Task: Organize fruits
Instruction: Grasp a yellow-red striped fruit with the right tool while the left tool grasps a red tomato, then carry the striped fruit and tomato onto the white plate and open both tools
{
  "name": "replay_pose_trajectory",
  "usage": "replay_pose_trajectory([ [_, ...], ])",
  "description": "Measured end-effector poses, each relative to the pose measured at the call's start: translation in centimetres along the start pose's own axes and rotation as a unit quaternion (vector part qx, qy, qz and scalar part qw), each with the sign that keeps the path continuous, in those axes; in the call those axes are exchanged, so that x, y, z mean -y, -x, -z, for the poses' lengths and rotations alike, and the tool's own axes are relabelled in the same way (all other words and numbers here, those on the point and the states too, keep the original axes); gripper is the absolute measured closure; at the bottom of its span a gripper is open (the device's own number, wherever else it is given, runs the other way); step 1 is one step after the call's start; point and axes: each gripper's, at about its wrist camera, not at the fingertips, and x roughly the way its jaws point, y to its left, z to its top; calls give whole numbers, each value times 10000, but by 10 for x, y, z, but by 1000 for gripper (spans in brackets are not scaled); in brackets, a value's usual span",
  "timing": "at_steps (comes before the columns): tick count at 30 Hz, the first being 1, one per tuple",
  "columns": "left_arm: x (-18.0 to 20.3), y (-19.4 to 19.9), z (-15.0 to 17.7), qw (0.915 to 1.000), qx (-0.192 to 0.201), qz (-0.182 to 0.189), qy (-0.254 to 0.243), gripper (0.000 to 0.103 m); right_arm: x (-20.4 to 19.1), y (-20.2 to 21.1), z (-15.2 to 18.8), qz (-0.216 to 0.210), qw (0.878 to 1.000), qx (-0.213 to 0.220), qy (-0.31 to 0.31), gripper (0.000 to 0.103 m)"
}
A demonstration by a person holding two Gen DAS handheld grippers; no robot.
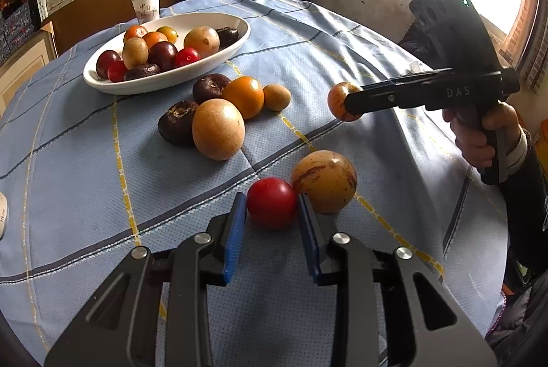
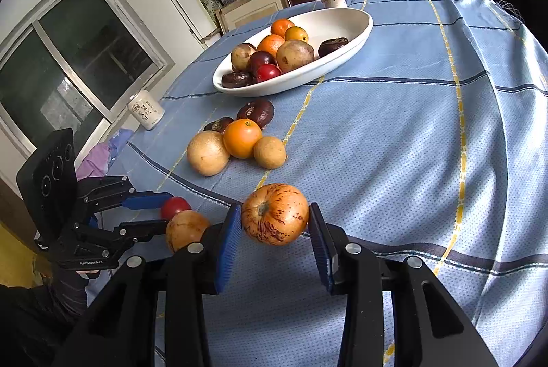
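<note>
A white oval bowl [image 1: 102, 82] at the back of the table holds several fruits; it also shows in the right wrist view [image 2: 342, 58]. My left gripper [image 1: 272, 204] has its blue pads around a red tomato [image 1: 270, 200] that rests on the cloth, with a speckled tan fruit [image 1: 325, 180] touching its right side. My right gripper [image 2: 274, 219] is shut on a speckled orange fruit [image 2: 274, 212] and holds it above the table; it shows in the left wrist view [image 1: 342, 101]. A loose cluster with an orange [image 1: 244, 96] lies between.
A paper cup [image 1: 146, 7] stands behind the bowl. A white can [image 2: 145, 111] stands at the table's left edge. The blue checked tablecloth [image 2: 411, 127] covers the round table. Shelves with boxes line the back wall.
</note>
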Motion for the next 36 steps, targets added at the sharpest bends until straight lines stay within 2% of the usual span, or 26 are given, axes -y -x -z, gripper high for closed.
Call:
replay_pose_trajectory([
  [23,-24,-17,-11,9957,-159,615,668,72,4,0,-1,62,9999,68,-92,63],
  [28,-36,-4,-10,9934,91,624,954,72,3,4,-3,-76,9998,177,-91,63],
  [32,-48,14,-14,9894,466,738,1162,72,5,6,-9,-503,9979,315,-246,63],
  [34,-56,22,-24,9872,694,670,1271,72,3,5,-19,-699,9958,485,-328,63],
  [36,-67,25,-37,9852,849,494,1403,72,0,0,-37,-663,9948,674,-379,63],
])
